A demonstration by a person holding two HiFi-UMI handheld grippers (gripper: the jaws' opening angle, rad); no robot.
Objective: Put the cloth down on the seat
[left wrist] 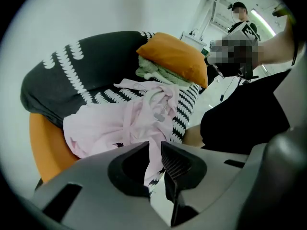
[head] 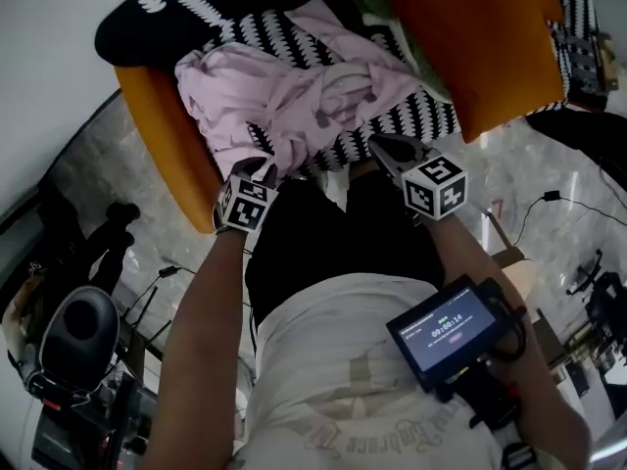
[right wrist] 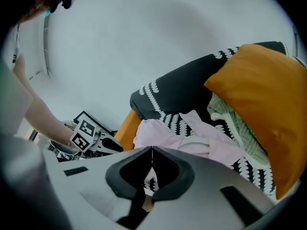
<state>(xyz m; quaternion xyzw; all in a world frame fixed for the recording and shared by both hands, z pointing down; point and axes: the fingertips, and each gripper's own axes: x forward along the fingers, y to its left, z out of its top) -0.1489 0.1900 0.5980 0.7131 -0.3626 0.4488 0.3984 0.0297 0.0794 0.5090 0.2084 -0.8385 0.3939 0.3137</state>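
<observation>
- Judging the step first: the cloth lies bunched across the middle of the seat. One twisted tip trails to the seat's front edge. We read the put-down as done, or all but done.
- What the next move calls for, as we see it, is getting both tools clear of the seat's front edge without dragging that trailing tip along. No fresh grasp looks needed.
- We find the left gripper at the seat's front edge, its tips just beside the trailing tip. Its jaws stand part-way apart, leaving a narrow gap. Pink fabric and a scrap of seat pattern show through that gap, and the ribbed pad looks bare. We judge nothing clamped, though we cannot rule out a light brush.
- The right gripper hangs at the same front edge, further along. Its jaws meet tip to tip, with nothing between them and no contact with the cloth.
- An orange cushion leans at the back of the seat, clear of the work.
</observation>
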